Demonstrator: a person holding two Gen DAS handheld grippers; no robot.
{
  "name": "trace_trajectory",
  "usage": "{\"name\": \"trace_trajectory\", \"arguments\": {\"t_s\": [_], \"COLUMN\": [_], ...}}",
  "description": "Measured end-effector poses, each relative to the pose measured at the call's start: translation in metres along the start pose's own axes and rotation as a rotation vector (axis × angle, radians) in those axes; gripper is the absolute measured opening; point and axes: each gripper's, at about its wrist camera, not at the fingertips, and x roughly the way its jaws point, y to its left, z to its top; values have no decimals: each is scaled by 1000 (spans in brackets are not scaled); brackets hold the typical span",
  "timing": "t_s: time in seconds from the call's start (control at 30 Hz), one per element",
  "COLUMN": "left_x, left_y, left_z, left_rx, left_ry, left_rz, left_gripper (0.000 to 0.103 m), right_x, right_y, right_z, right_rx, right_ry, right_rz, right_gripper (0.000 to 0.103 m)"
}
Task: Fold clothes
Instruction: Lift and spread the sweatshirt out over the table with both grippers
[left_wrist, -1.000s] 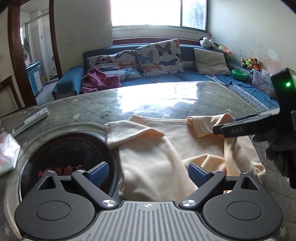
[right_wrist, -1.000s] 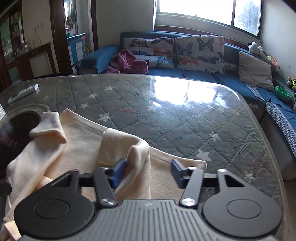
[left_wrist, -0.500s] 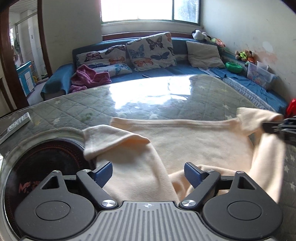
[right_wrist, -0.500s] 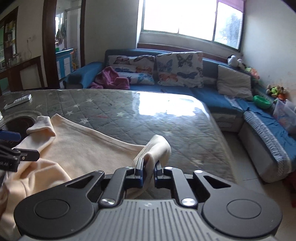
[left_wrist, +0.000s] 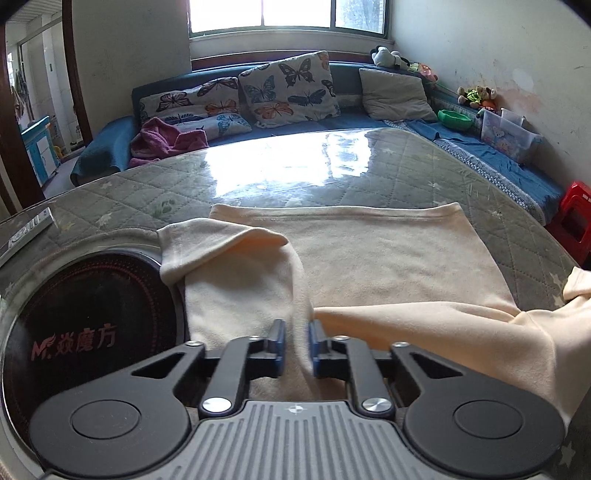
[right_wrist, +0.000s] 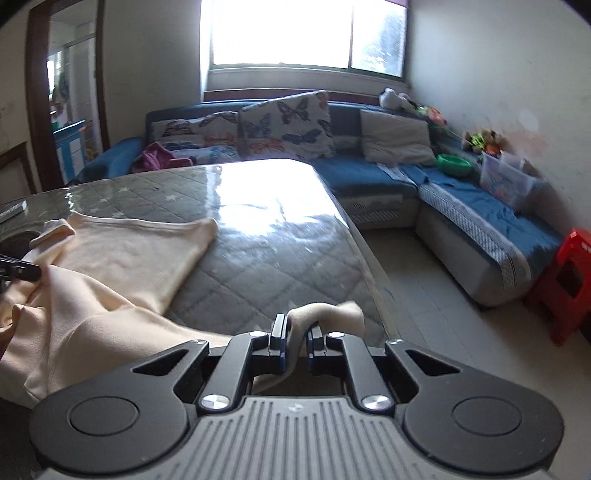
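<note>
Glass counter: shiny top with a grey quilted cloth with stars under it; a blue sofa stands behind it.
Cream garment: it lies spread on the counter, far hem flat and straight, near part lifted and bunched between the two claws.
Left sleeve: folded over, its cuff lies at the edge of the black round plate.
Black round plate: set in the counter at the left, with red letters, just beside the garment.
Left claw: its blue pads are together and clamped on a fold of the cream garment, low over the counter.
Right claw: pads together, clamped on a cream cuff near the counter's right edge, and the cloth runs from it to the left.
Remote control: white, on the counter's far left, well apart from the garment.
</note>
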Motion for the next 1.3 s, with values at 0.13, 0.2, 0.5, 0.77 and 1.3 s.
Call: {"name": "trace_trajectory", "arguments": {"t_s": [0.13,0.2,0.5,0.77,1.3], "left_x": [-25,-39,-100,-103,-109], "left_y": [13,21,62,75,-5], "left_z": [-8,-13,-53,-84,-79], "left_rx": [-31,-50,-158,-152,136], "left_ry": [-41,-63,-93,-1,-66], "left_rz": [19,29,51,59,-200], "left_gripper": [4,3,3,5,47], "right_x": [-5,-7,-20,-20,-71], "right_y": [-7,-8,-9,-6,44], "right_z": [-6,-10,-16,-27,-15], "right_rx": [25,22,34,3,-110], "right_ry": [-2,-7,-33,25,-8], "right_rz": [-8,-15,-37,-48,242], "right_gripper": [9,9,9,18,32]}}
